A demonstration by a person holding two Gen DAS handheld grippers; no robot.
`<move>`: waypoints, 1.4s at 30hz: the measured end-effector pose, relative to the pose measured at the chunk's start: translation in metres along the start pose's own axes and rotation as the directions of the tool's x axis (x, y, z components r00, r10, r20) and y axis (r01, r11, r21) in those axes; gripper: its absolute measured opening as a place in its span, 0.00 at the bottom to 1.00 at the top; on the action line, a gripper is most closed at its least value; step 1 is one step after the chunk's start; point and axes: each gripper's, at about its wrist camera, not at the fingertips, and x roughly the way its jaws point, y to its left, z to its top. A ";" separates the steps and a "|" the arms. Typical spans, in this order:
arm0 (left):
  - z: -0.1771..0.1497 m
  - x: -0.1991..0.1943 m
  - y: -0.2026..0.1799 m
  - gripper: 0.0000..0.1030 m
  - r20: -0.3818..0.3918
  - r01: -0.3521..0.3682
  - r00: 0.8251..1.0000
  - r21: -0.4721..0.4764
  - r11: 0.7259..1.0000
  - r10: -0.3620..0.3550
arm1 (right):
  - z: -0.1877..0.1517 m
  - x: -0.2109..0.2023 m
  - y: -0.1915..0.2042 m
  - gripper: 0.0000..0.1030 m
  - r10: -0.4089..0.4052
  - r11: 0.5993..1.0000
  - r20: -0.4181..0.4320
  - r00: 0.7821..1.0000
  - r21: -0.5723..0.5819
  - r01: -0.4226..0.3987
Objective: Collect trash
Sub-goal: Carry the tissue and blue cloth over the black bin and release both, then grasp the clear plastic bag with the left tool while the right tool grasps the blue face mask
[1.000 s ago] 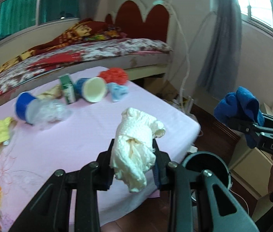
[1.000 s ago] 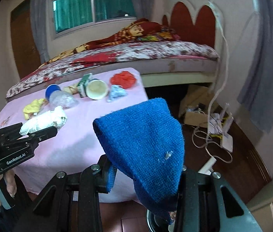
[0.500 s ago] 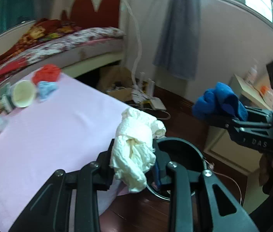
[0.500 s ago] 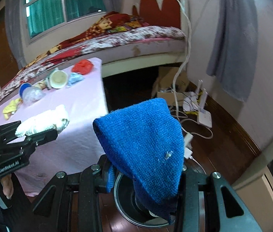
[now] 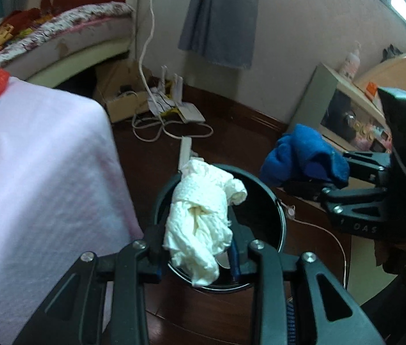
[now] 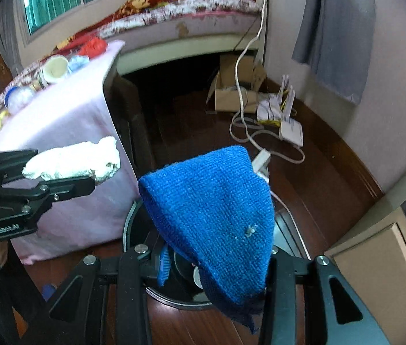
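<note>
My left gripper (image 5: pixel 198 254) is shut on a crumpled white paper towel (image 5: pixel 203 218) and holds it over the open black trash bin (image 5: pixel 263 184) on the floor. My right gripper (image 6: pixel 214 261) is shut on a blue knitted cloth (image 6: pixel 211 212) and holds it above the same bin (image 6: pixel 139 230). The right gripper with the blue cloth (image 5: pixel 303 155) shows at the right of the left wrist view. The left gripper with the paper towel (image 6: pixel 73 162) shows at the left of the right wrist view.
A table with a pink cloth (image 5: pixel 36 166) stands left of the bin, with a cup (image 6: pixel 54 67), a bottle (image 6: pixel 18 97) and red (image 6: pixel 93 46), blue and yellow scraps on it. A cardboard box (image 6: pixel 231 95), cables and a router (image 6: pixel 290 129) lie on the dark floor. A cabinet (image 5: pixel 341 106) stands at the right.
Both grippers have swung away from the table to the right and down, so the bin is now right under the paper towel and the blue cloth. Both stay shut on their loads.
</note>
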 end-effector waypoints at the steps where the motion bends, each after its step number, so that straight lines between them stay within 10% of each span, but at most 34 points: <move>1: -0.001 0.004 -0.001 0.34 -0.011 0.005 1.000 0.001 1.000 -0.005 | -0.003 0.006 -0.001 0.41 0.003 1.000 -0.015 1.000 -0.003 -0.003; 6: -0.006 0.030 0.001 0.46 -0.074 0.039 0.996 -0.016 0.999 -0.040 | -0.014 0.031 -0.002 0.44 0.031 0.999 -0.080 0.996 -0.026 -0.033; 8: -0.008 0.031 0.003 0.88 -0.072 0.005 0.997 -0.027 1.000 -0.007 | -0.014 0.045 0.001 0.65 0.002 0.998 -0.110 0.994 -0.055 -0.008; 10: -0.011 0.026 0.009 0.95 -0.054 -0.025 0.998 -0.050 0.998 0.023 | -0.016 0.056 0.000 0.95 -0.072 0.995 -0.133 0.989 -0.078 0.061; 18: -0.025 0.008 0.036 0.99 -0.050 -0.172 0.985 -0.118 0.978 0.168 | -0.019 0.067 -0.027 1.00 -0.105 0.993 -0.181 0.978 0.034 0.113; 42: -0.017 -0.052 0.041 0.99 0.047 -0.255 0.963 -0.142 0.956 0.264 | 0.016 0.013 0.020 1.00 -0.058 0.998 -0.021 0.998 0.003 0.058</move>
